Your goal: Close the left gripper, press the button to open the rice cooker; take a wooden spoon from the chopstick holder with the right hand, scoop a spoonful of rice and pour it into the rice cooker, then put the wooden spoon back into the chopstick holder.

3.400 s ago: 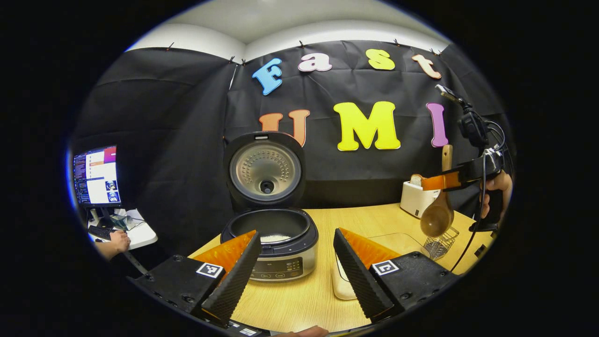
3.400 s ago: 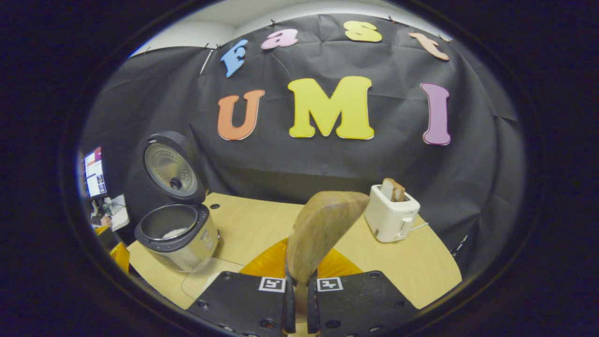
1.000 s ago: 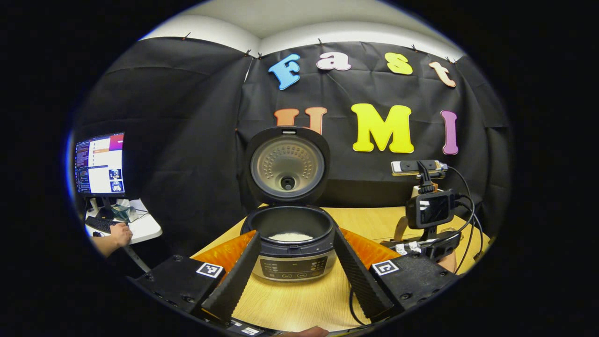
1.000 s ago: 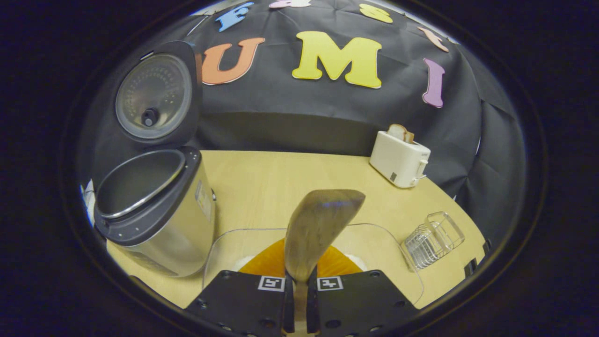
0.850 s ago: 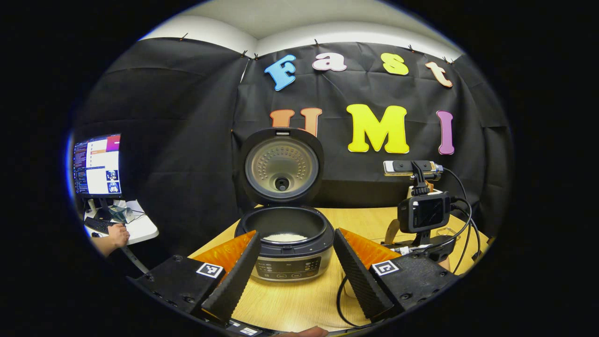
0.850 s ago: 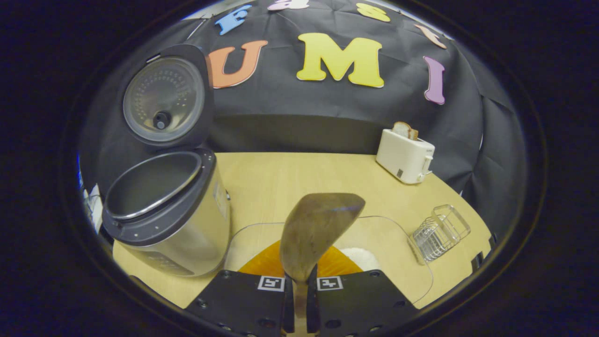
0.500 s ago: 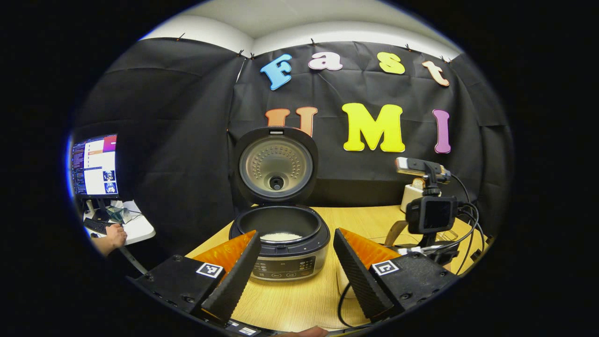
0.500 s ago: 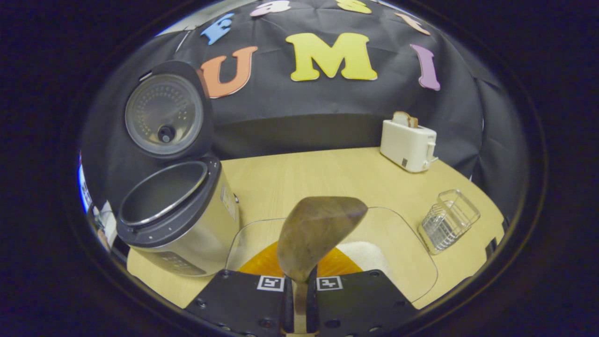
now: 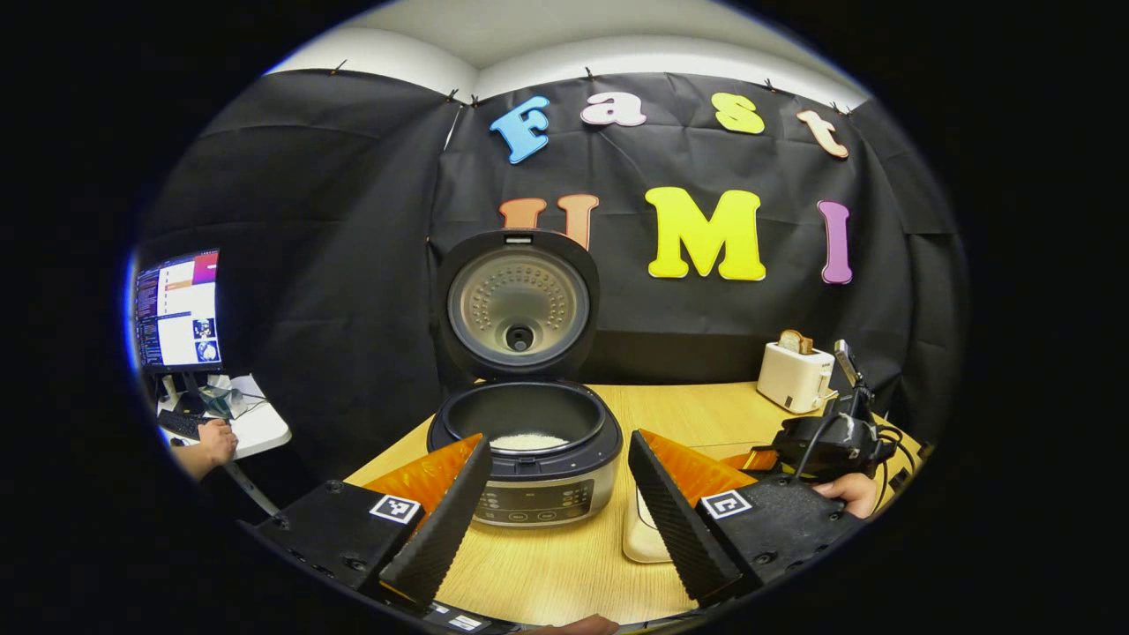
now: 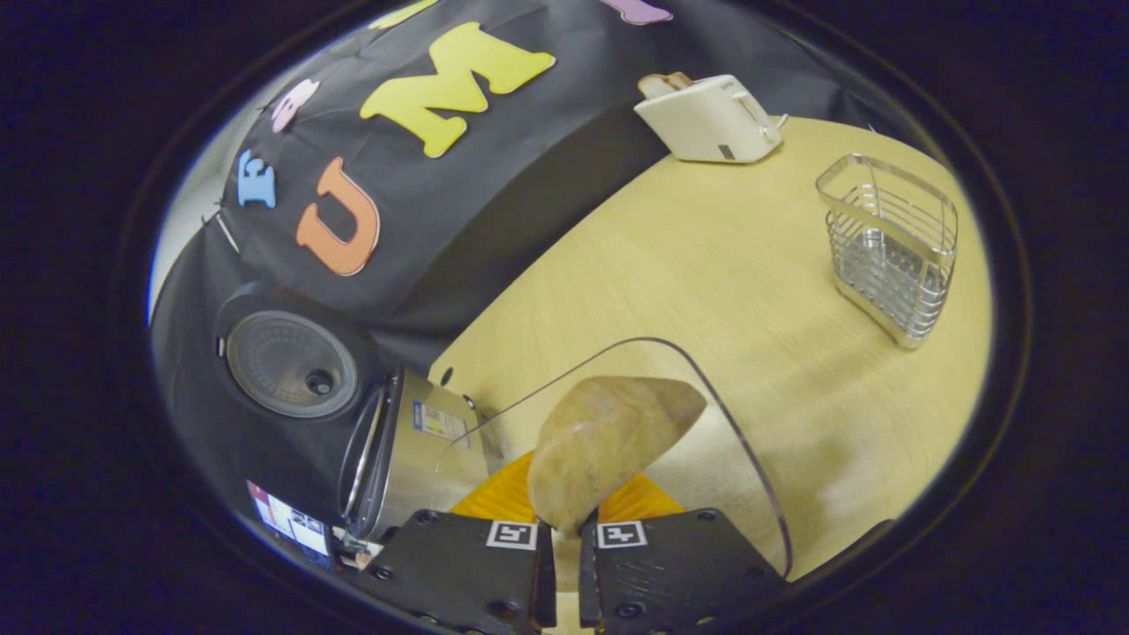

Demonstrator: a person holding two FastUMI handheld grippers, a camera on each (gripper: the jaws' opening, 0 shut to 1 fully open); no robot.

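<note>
The rice cooker stands open straight ahead, its lid upright and a little white rice in the pot. My left gripper hangs open in front of it, holding nothing. My right gripper is shut on the wooden spoon. The spoon's bowl points down into the clear rice container, beside the cooker. In the left gripper view the right gripper is low at the right, a hand holding it. The wire chopstick holder stands empty.
A white toaster with a slice of bread sits at the table's back edge, also visible as the toaster in the left gripper view. Off the table to the left are a monitor and a person's hand at a keyboard.
The right gripper has dropped and rolled sideways, bringing the spoon down into the clear container. The left gripper has barely moved and stays open.
</note>
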